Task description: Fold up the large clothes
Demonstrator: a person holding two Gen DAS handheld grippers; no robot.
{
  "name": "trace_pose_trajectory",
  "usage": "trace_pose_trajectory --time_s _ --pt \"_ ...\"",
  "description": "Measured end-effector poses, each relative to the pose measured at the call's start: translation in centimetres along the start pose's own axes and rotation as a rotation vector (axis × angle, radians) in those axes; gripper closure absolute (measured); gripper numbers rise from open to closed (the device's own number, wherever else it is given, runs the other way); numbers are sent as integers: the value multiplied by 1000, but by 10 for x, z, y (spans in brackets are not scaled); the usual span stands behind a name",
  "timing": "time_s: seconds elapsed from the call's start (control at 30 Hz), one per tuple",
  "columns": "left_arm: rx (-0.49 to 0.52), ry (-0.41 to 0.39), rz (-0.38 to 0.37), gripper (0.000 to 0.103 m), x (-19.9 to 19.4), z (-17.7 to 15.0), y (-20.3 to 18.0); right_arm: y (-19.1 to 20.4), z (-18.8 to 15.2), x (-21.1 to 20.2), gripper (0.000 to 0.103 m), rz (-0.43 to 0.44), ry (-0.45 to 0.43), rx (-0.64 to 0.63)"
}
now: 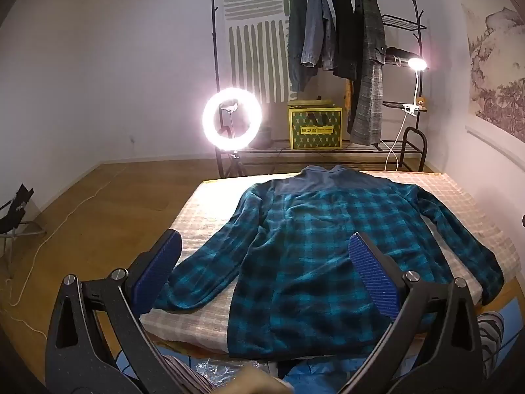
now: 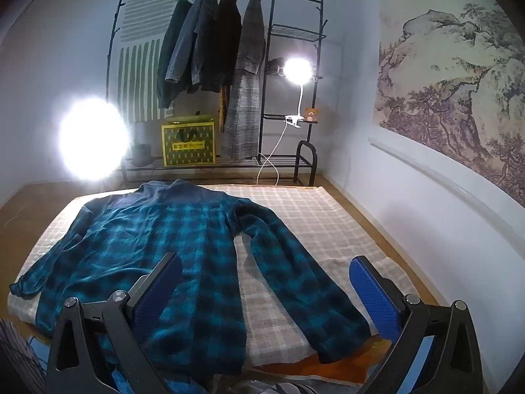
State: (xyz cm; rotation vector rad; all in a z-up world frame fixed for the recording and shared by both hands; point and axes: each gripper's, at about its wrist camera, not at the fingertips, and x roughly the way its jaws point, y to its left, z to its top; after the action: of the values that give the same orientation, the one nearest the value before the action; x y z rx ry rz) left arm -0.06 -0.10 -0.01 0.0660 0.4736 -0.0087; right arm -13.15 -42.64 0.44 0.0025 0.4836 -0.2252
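**Meanwhile, a plaid jacket lies spread flat, both tongs wide apart above it**

Seen from the left wrist, the left gripper hangs above the near edge of the bed, its blue pads spread wide with nothing between them. Below it the teal plaid jacket lies flat on the checked bed cover, collar at the far end, hem at the near edge. Its left sleeve runs down toward the near left corner; the other sleeve stretches along the right side. Beyond the bed stands a black clothes rack with dark coats hanging from it, a yellow box on its bottom shelf, a ring light to the left and a clip lamp to the right.

From the right wrist, the right gripper also stands fully open and empty, hovering over the near right part of the bed. The jacket fills the left half of the cover; its right sleeve lies straight toward the near edge, between the two pads in view but well below them. A landscape painting covers the right wall.
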Motion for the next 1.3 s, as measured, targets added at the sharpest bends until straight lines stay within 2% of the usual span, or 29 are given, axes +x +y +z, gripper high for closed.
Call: trace_pose_trajectory --time_s 0.43,1.3 --pt "-18 -19 8 0 -16 7 0 1 -4 -2 0 -10 -13 -13" --pt "-24 -24 9 0 -21 12 -1 3 1 -7 0 -19 -17 -2"
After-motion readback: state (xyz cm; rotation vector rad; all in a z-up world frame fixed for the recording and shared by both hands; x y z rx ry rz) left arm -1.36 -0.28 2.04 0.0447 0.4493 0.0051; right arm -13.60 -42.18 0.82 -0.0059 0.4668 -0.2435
